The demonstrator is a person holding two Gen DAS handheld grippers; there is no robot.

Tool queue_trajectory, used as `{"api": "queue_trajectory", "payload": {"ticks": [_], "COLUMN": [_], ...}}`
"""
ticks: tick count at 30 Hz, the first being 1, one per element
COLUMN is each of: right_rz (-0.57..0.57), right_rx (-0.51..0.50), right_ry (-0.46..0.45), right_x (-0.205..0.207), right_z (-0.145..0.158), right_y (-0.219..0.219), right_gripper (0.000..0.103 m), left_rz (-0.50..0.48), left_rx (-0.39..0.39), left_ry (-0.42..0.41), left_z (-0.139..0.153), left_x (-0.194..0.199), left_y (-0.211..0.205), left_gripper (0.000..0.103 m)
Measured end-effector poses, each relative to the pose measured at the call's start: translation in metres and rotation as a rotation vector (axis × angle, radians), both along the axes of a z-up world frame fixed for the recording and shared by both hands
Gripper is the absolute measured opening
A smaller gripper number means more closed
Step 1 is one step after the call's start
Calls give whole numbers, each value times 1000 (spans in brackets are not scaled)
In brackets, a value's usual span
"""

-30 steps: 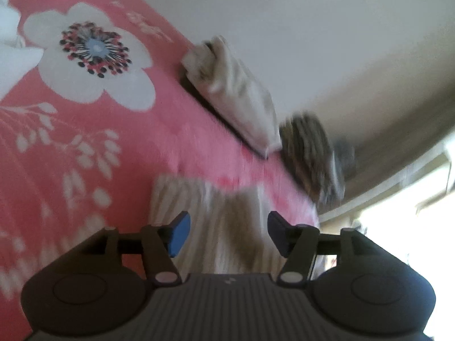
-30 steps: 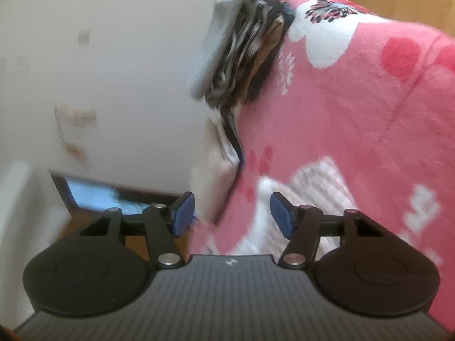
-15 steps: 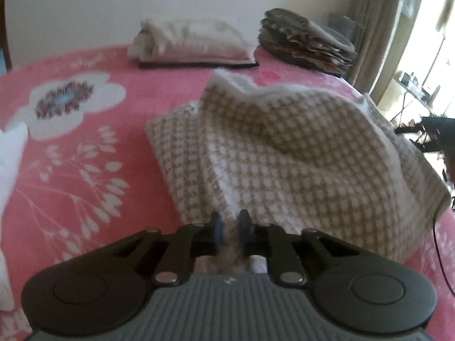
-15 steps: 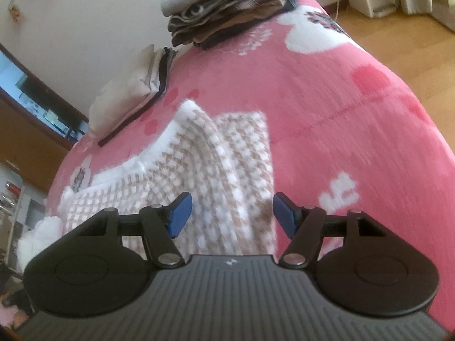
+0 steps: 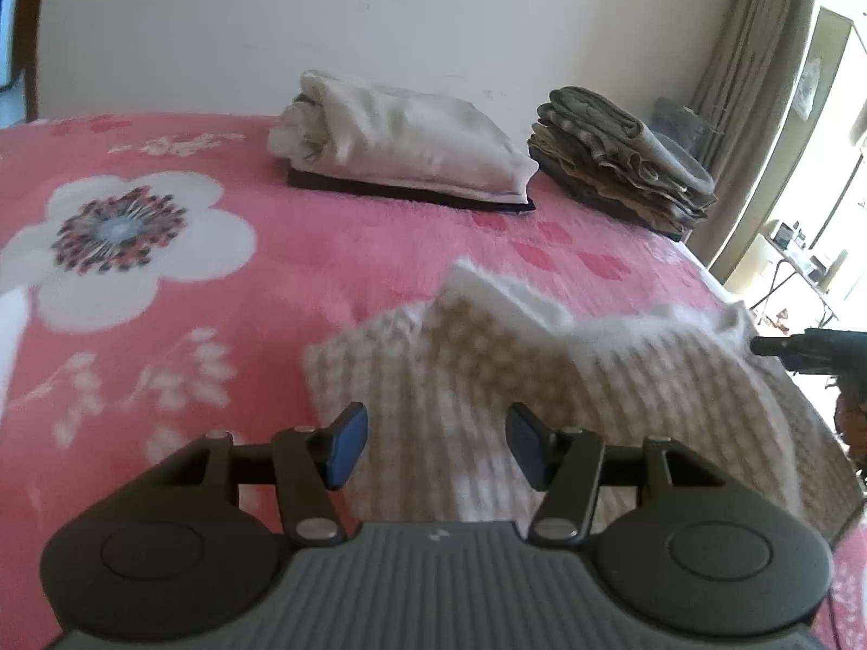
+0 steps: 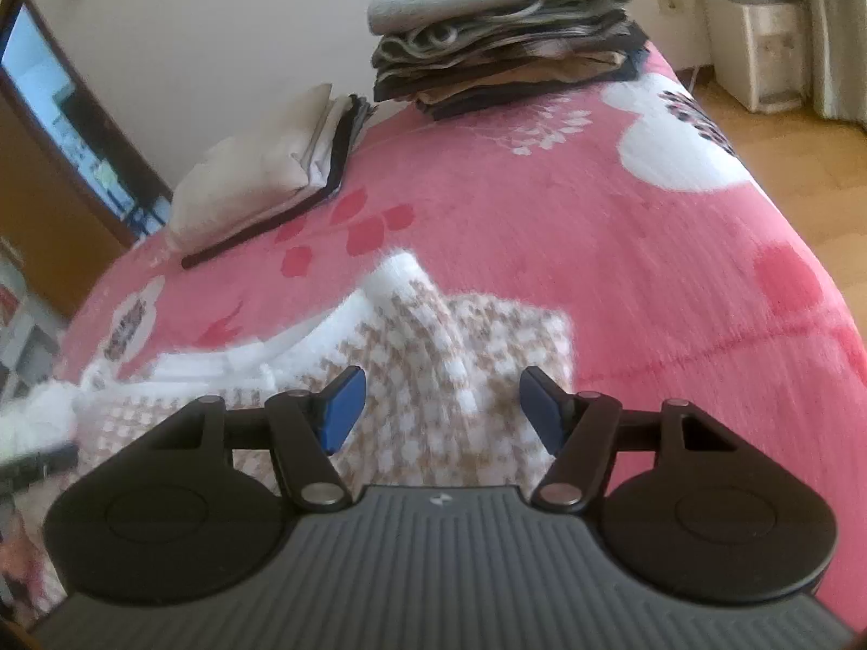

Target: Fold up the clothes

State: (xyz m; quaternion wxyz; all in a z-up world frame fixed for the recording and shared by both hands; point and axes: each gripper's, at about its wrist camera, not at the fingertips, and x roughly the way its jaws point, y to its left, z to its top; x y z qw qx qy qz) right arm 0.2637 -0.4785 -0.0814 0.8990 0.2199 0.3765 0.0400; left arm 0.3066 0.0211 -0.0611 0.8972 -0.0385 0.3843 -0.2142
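- The left claw point(image 5: 436, 447) has its blue pads apart and is opening; nothing is pinched, and the checked garment point(image 5: 542, 406) lies on the bed just beyond and under the fingertips
- The right claw point(image 6: 441, 411) is spread wide with nothing between its pads; the same garment point(image 6: 433, 357) sits directly ahead of it, filling the gap between the fingers
- The garment is a thick, fuzzy knit in a small beige-and-white check with a plain white fleecy underside; one edge is turned up so the white side shows as a raised ridge, and the fabric lies rumpled rather than flat
- It rests on a bed covered by a plush pink blanket point(image 5: 325, 249) printed with large white flowers and small red blotches
- Farther back, near the wall, a cream folded pile point(image 5: 401, 146) lies on a thin dark layer; the cloth looks smooth and soft, with rounded folds
- Beside it stands a taller stack of folded clothes point(image 6: 504, 38) in grey, brown and striped layers, with a grey piece on top
- In the left wrist view, the tip of the other tool shows dark at the right edge, by the garment's far corner
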Motion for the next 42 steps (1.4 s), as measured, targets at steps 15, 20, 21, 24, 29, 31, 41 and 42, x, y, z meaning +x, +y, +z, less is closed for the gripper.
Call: {"api": "queue_trajectory", "payload": {"ticks": [15,20,21,24,29,31,41,42], "right_rz": [75,51,38,5,-62,-88,-152,-100], "right_rx": [-22,2,36,127,214,191,56,18], "right_ry": [-69,-183,-205,-241,-164,-108,-136,-172], "right_x": [14,-9,-14,-24,-7,6,1,-1], "right_z": [0,20,25,35,13,-6,10,21], "right_y": [5,5,0,-14,-29,-27,-17,-8], "right_gripper": [11,7,7,7,7,7,19,21], "left_rz": [-12,43,62,92,103,100,105,109], "left_rx": [-135,-170,-217,-329,-353,-294,-324,-340], "left_ry": [-44,-116,-117,-109,-49,-7,122,133], "left_z": [-21,-2,4,19,11,-7,-43,-44], "left_x": [25,6,2,-3,23,38,55,55], "left_y": [-20,-10,-1,24,22,11,13,16], "left_gripper": [9,7,7,7,7,7,15,16]}}
